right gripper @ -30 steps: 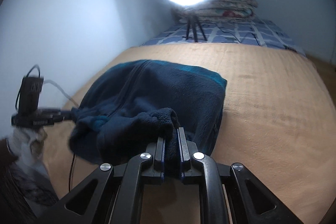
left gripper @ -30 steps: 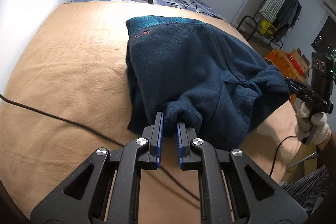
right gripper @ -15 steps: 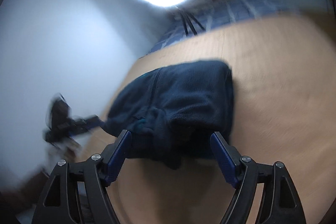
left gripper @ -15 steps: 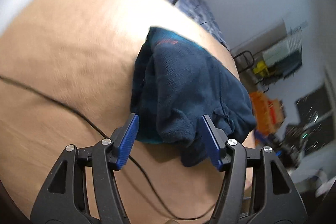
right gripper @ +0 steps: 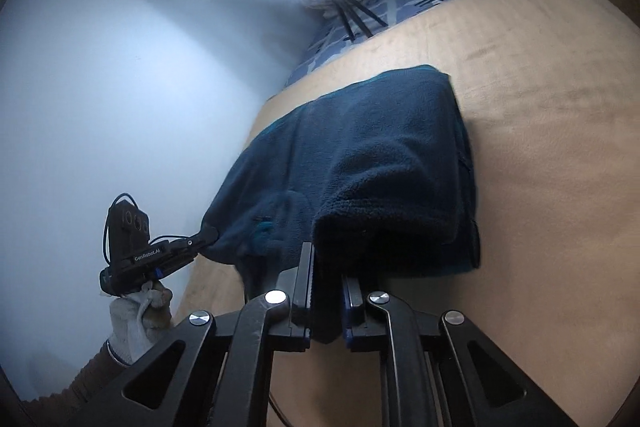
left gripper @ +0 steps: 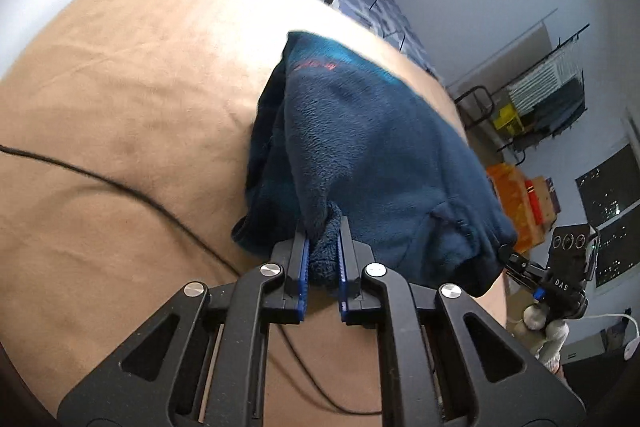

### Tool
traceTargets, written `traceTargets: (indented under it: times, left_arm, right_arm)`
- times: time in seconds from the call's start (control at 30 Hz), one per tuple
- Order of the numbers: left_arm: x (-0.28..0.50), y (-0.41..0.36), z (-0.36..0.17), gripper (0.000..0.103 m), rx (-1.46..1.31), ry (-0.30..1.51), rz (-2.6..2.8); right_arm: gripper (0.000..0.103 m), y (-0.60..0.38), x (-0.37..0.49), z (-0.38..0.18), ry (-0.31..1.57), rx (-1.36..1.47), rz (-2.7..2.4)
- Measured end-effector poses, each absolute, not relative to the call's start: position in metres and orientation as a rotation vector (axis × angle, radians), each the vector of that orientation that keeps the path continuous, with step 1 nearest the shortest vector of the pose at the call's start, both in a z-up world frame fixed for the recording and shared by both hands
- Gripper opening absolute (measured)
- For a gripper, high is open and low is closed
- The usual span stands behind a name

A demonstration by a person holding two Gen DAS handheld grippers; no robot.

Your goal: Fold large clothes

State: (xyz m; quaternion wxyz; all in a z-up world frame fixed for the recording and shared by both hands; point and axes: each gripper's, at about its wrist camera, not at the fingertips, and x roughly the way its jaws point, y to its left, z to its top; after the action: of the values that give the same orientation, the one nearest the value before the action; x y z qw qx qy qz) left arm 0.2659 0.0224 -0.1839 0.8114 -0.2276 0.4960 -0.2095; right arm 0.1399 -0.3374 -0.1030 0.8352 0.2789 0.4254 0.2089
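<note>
Reclosed since half a second ago: left tool point(left gripper: 323, 269) and right tool point(right gripper: 326, 297), then spread wide, now each pinching a near corner of navy fleece point(left gripper: 372, 147), half-folded on tan bed cover point(left gripper: 120, 107); next fold likely ready

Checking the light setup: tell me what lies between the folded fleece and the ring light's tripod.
In the right wrist view, only bare tan blanket lies between the blue fleece and the tripod.
</note>
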Motion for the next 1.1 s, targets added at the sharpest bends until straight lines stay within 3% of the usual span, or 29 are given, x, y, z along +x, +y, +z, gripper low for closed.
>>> traceTargets:
  times: [0.17, 0.3, 0.37, 0.43, 0.63, 0.8, 0.9, 1.1]
  left_arm:
    - [0.267, 0.008, -0.229, 0.009, -0.425, 1.142, -0.398]
    - [0.262, 0.012, -0.217, 0.013, -0.413, 1.101, -0.408]
    - [0.260, 0.017, -0.203, 0.015, -0.382, 1.094, -0.413]
    - [0.256, 0.022, -0.183, 0.018, -0.336, 1.068, -0.413]
    - [0.254, 0.028, -0.115, 0.018, -0.246, 0.911, -0.384]
    - [0.297, -0.003, -0.083, 0.019, -0.248, 0.845, -0.387]
    - [0.325, -0.028, -0.078, 0.033, -0.276, 0.861, -0.405]
    - [0.380, -0.078, -0.100, 0.033, -0.271, 0.914, -0.404]
  right_arm:
    - [0.008, -0.325, 0.146, -0.163, 1.049, 0.523, 0.334]
    - [0.009, -0.320, 0.151, -0.167, 1.057, 0.498, 0.326]
    - [0.027, -0.323, 0.147, -0.150, 1.043, 0.469, 0.347]
    - [0.037, -0.326, 0.138, -0.124, 1.030, 0.373, 0.323]
    - [0.037, -0.341, 0.111, -0.052, 0.886, 0.144, 0.248]
    - [0.037, -0.337, 0.141, -0.011, 0.720, 0.101, 0.252]
    - [0.032, -0.315, 0.188, -0.003, 0.743, 0.101, 0.303]
    - [0.027, -0.278, 0.258, -0.029, 0.837, 0.097, 0.357]
